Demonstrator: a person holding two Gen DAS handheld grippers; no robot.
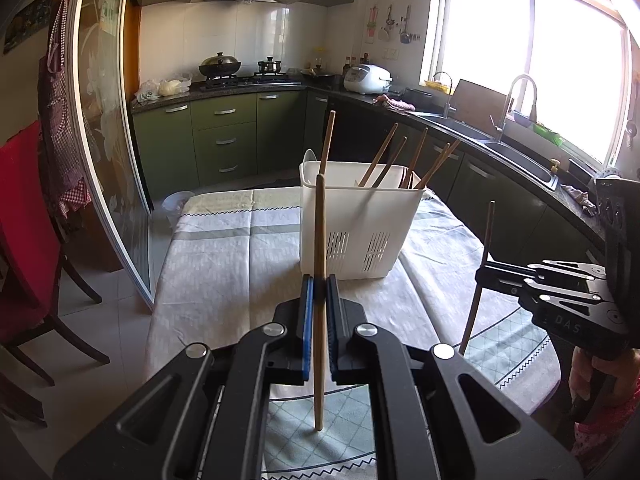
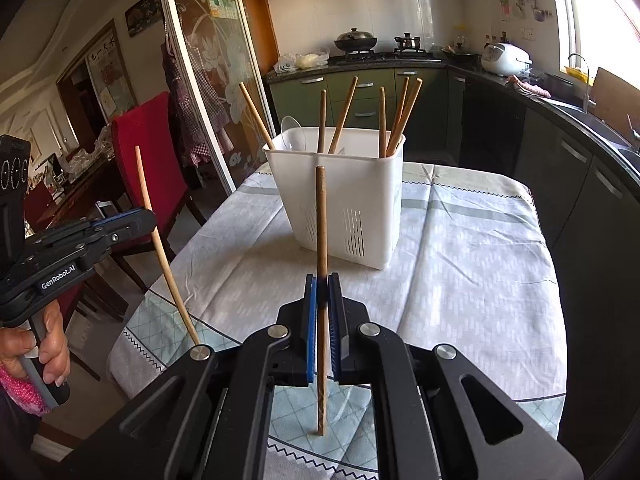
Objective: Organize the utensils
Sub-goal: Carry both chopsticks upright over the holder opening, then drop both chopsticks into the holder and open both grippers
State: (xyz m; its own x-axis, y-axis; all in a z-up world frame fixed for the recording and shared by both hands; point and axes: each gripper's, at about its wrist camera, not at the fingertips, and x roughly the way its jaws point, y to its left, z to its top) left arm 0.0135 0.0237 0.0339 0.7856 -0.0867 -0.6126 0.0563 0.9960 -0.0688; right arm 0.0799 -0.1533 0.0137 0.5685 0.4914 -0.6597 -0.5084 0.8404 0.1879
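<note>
Two grippers each pinched one wooden chopstick upright: left gripper (image 1: 319, 292) at frame centre, right gripper (image 2: 322, 292) likewise, before the white utensil basket (image 2: 352, 200).

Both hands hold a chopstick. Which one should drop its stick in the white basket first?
Probably the left gripper: the white basket sits closer ahead of it, its chopstick already upright. The right gripper looks farther back.
</note>
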